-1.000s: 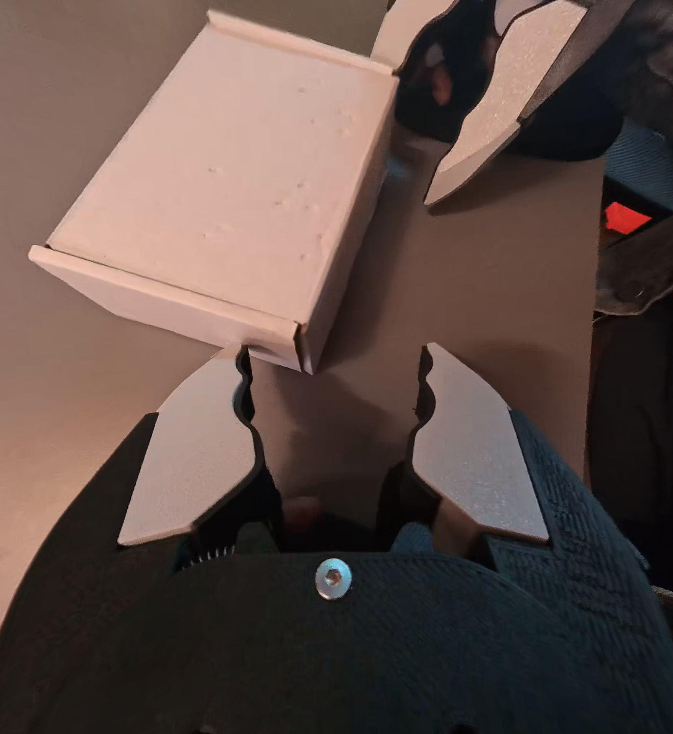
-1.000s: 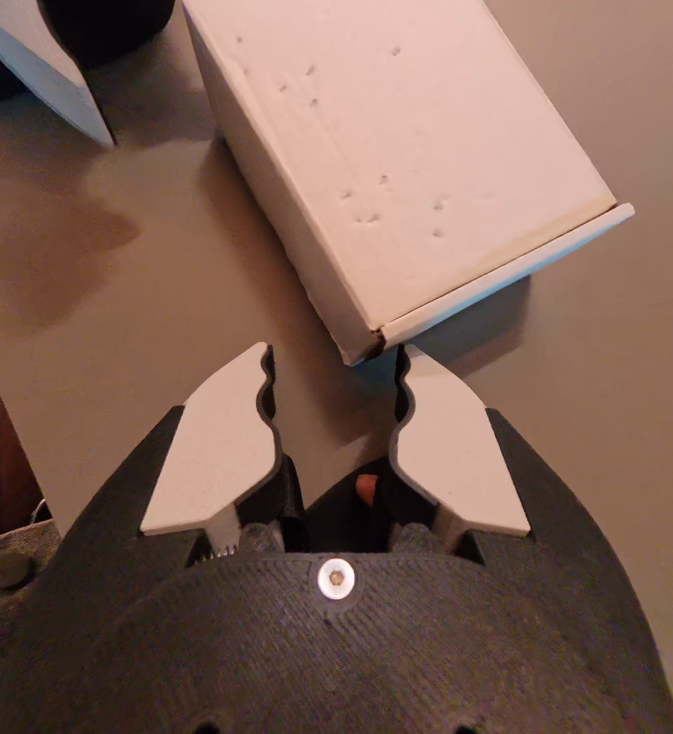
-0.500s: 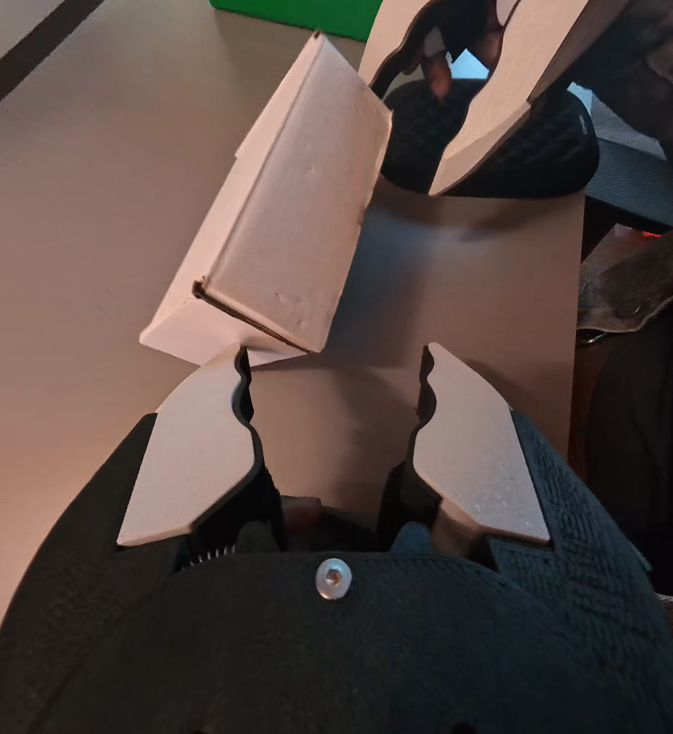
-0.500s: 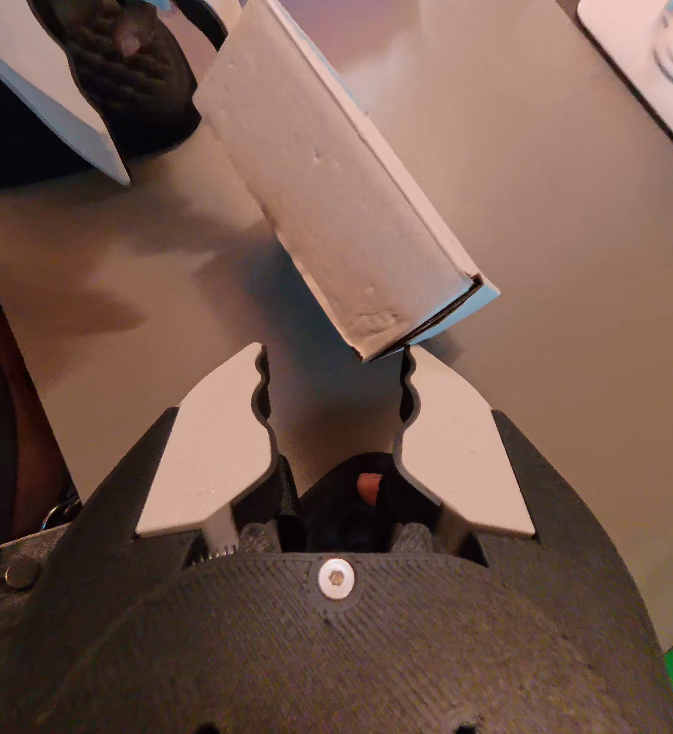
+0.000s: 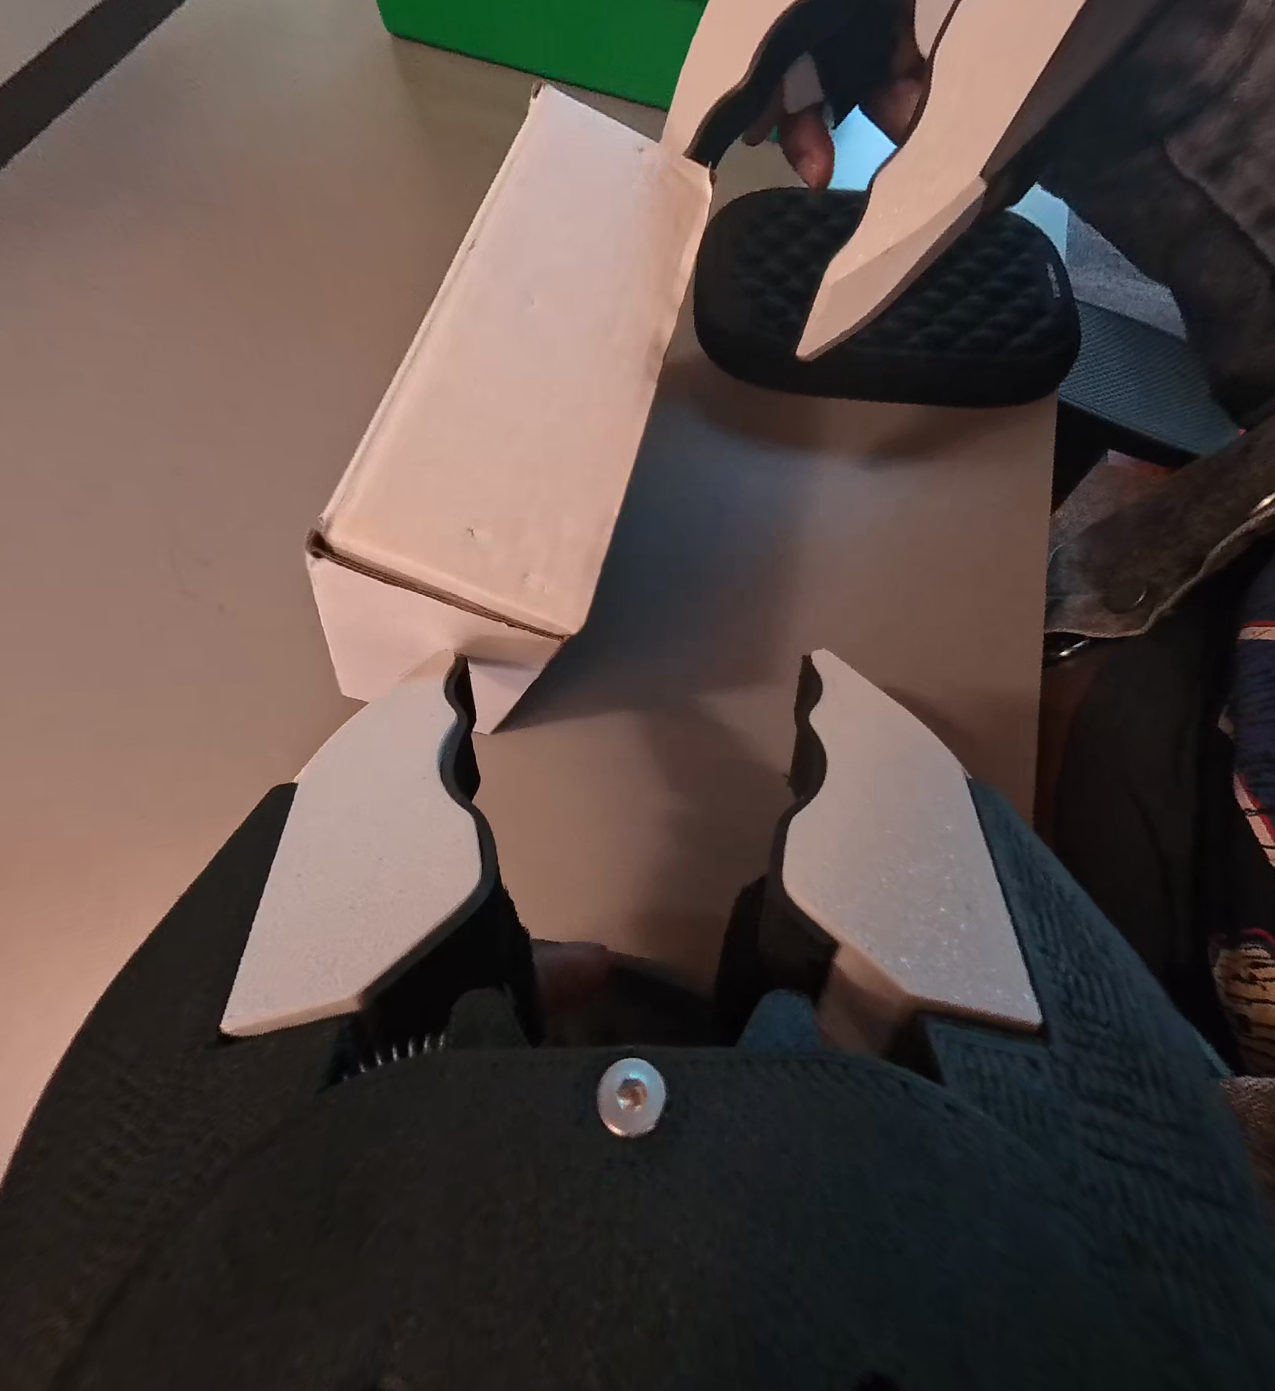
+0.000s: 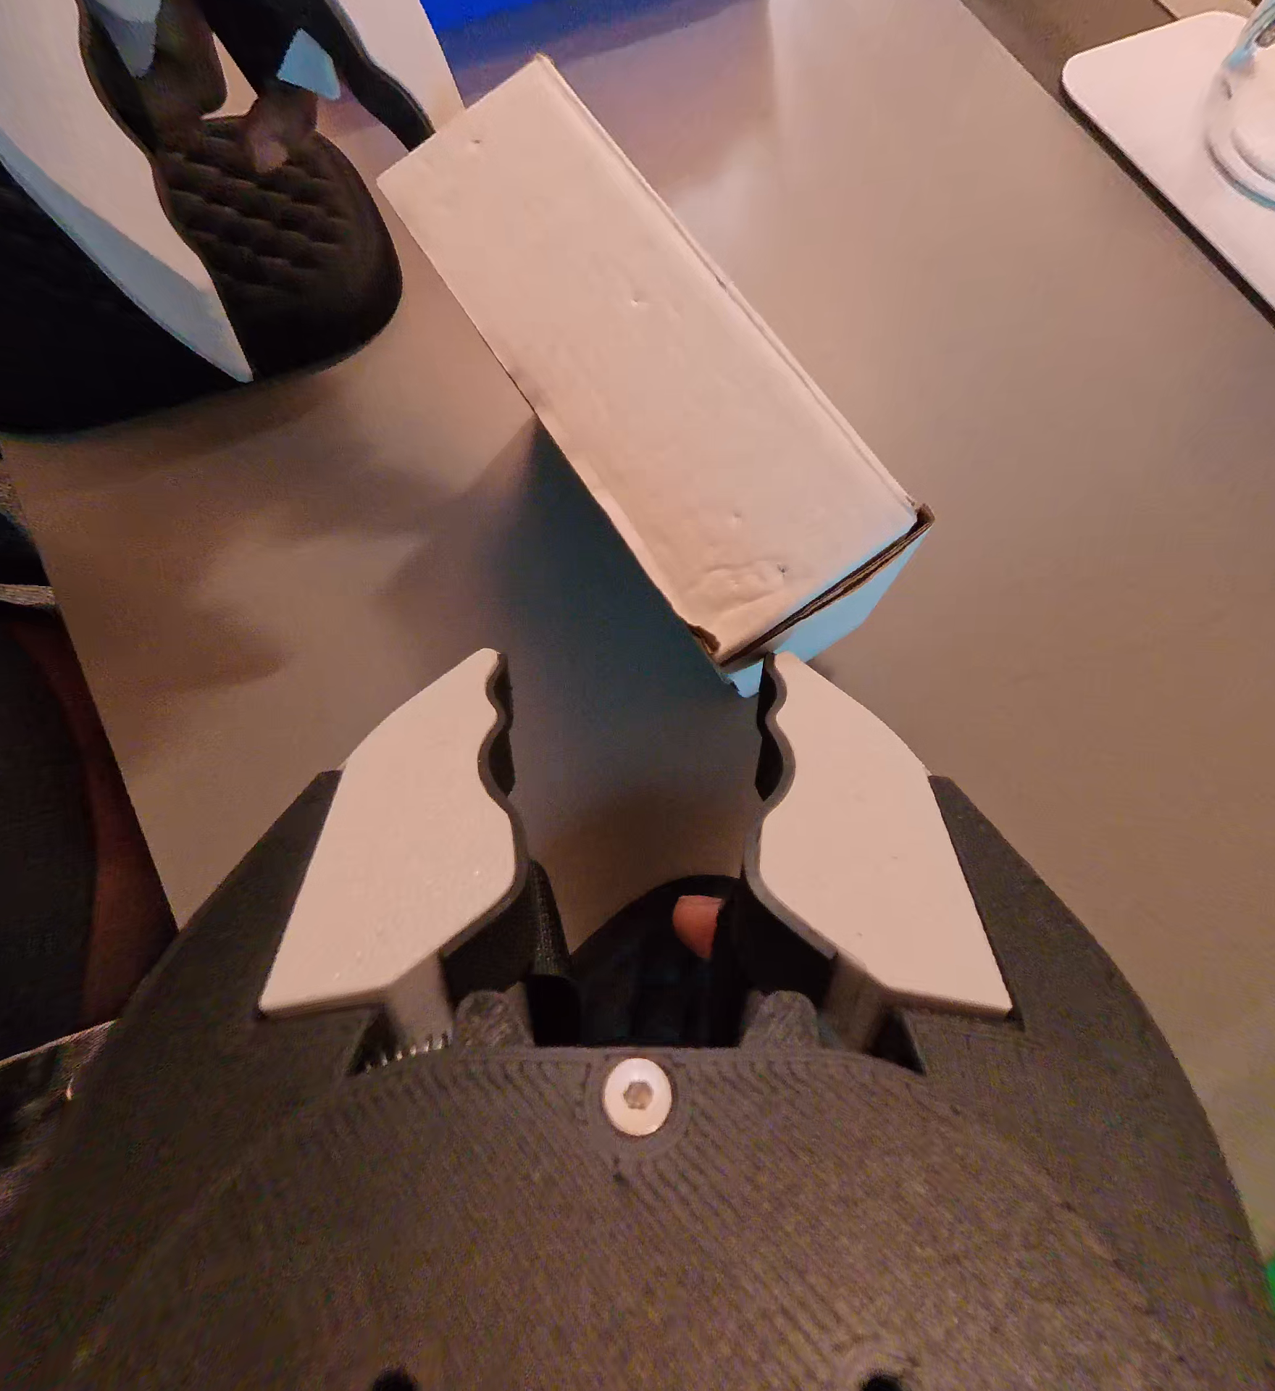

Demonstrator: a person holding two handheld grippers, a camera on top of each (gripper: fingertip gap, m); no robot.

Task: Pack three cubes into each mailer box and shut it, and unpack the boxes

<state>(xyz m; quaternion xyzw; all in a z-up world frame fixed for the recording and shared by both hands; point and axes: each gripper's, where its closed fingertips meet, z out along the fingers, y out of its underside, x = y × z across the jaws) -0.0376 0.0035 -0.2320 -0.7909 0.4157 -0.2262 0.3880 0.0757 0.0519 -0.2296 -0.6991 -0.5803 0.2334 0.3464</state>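
Closed white mailer box (image 5: 521, 391) braced between two open claws on the grey surface (image 5: 130, 361).

The box corners are touched by one fingertip of the left claw (image 5: 634, 696) and one of the right claw (image 6: 634, 689); nothing is gripped.

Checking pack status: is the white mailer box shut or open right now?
Shut. The mailer box has its lid folded down, leaving only a thin dark seam at the near corner. Contents are not visible. It stands on edge on the table.

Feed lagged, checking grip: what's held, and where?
Nothing clamped: left gripper and right gripper are open, a fingertip each against opposite corners of the mailer box.
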